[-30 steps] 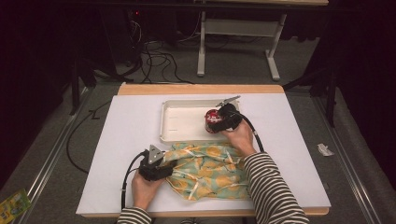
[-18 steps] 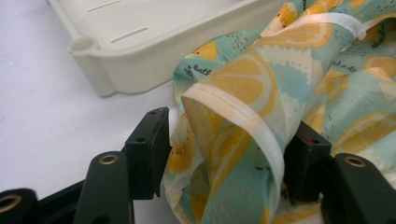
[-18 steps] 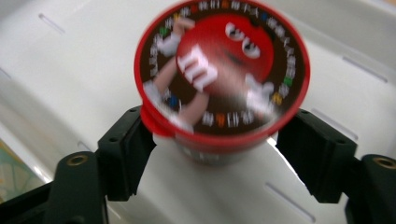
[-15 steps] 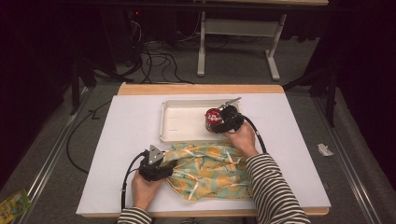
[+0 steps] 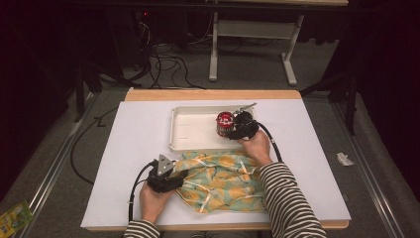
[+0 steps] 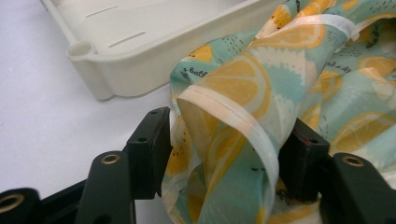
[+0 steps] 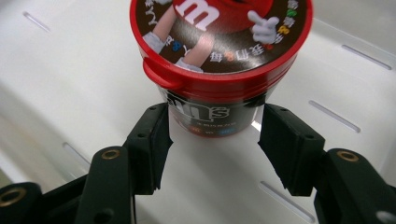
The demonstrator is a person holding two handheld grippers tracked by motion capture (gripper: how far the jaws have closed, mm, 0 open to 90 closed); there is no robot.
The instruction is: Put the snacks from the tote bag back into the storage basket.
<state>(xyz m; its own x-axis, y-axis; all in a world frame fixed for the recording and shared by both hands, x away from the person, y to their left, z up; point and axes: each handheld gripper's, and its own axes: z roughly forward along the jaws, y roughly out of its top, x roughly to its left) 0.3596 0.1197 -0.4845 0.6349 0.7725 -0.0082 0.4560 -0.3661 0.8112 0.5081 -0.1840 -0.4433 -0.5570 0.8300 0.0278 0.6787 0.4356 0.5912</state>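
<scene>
Since a second ago the right claw's (image 5: 236,127) jaws have been closing around the red candy tub (image 5: 225,123), which sits in the white tray (image 5: 193,130); both hands have barely shifted otherwise.

From the high view, the tub stands upright at the tray's right end, close to the right-hand wall. The left claw (image 5: 174,174) rests on the white desk (image 5: 133,148) at the left edge of the lemon-print fabric bag (image 5: 223,181), which lies crumpled just in front of the tray. Bare desk stretches left of the tray and right of the right forearm, so there is open room for lifting out either way.

Looking along the left claw (image 6: 224,154), a fold of the bag (image 6: 243,112) with its pale hem runs between the jaws, and both pads appear to press on it, so I judge it grasped. The tray's rounded corner (image 6: 81,49) sits just beyond.

Looking along the right claw (image 7: 212,140), the tub (image 7: 219,42) is between the jaws below its red lid rim, yet a slim gap shows on each side: not yet clenched on it. My judgement is that the grasp is about to complete, likely for moving the tub to the bag. The tray wall nearby leaves little slack on that side.
</scene>
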